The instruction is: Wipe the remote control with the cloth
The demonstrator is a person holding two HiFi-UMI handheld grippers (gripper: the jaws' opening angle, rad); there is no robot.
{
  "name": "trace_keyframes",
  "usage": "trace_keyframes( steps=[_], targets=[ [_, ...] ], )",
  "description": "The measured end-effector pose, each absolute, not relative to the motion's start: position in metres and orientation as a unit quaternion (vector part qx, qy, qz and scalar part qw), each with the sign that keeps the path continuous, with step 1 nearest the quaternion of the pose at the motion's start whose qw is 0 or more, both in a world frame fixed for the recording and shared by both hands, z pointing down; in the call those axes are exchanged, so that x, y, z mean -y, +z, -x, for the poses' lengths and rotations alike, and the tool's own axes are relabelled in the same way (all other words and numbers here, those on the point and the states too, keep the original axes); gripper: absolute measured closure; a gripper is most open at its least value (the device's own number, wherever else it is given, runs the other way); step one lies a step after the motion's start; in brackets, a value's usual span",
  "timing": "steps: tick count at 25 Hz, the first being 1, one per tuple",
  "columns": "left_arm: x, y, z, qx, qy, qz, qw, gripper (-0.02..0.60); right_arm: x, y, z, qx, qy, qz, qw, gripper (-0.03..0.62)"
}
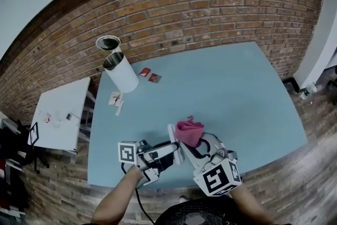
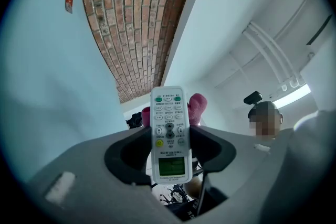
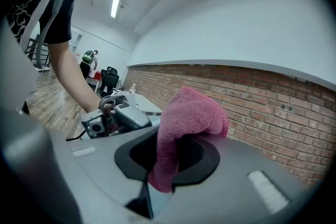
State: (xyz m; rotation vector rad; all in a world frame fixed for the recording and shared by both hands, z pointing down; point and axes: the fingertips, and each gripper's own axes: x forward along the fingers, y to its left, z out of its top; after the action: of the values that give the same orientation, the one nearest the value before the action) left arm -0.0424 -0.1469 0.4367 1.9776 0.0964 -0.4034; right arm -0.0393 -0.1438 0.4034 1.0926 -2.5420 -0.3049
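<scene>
The white remote control [image 2: 169, 134] stands upright between the jaws of my left gripper [image 2: 169, 148], which is shut on its lower half, buttons and green screen facing the camera. In the head view the remote [image 1: 172, 137] shows as a thin white bar above the near edge of the blue table [image 1: 231, 87]. A pink cloth [image 3: 185, 118] is pinched in my right gripper [image 3: 173, 157] and bunches up over the jaws. From overhead the cloth [image 1: 189, 131] sits against the remote's right side, with my right gripper [image 1: 199, 146] behind it and my left gripper [image 1: 169, 152] to its left.
Two white cylinders [image 1: 120, 72] [image 1: 108, 42] stand at the table's far left by the brick wall. Two small red packets [image 1: 149, 75] and white slips [image 1: 116, 99] lie near them. A white side table [image 1: 60, 113] stands left of the blue table.
</scene>
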Motion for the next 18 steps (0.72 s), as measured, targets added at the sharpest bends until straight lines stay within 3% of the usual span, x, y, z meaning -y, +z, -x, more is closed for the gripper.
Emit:
trace_keyframes(
  steps=[18],
  targets=[
    [0.202, 0.409, 0.07, 0.051, -0.295, -0.802, 0.516, 0.347, 0.143, 0.397, 0.041, 0.906, -0.092, -0.384, 0.153, 0.531]
  ],
)
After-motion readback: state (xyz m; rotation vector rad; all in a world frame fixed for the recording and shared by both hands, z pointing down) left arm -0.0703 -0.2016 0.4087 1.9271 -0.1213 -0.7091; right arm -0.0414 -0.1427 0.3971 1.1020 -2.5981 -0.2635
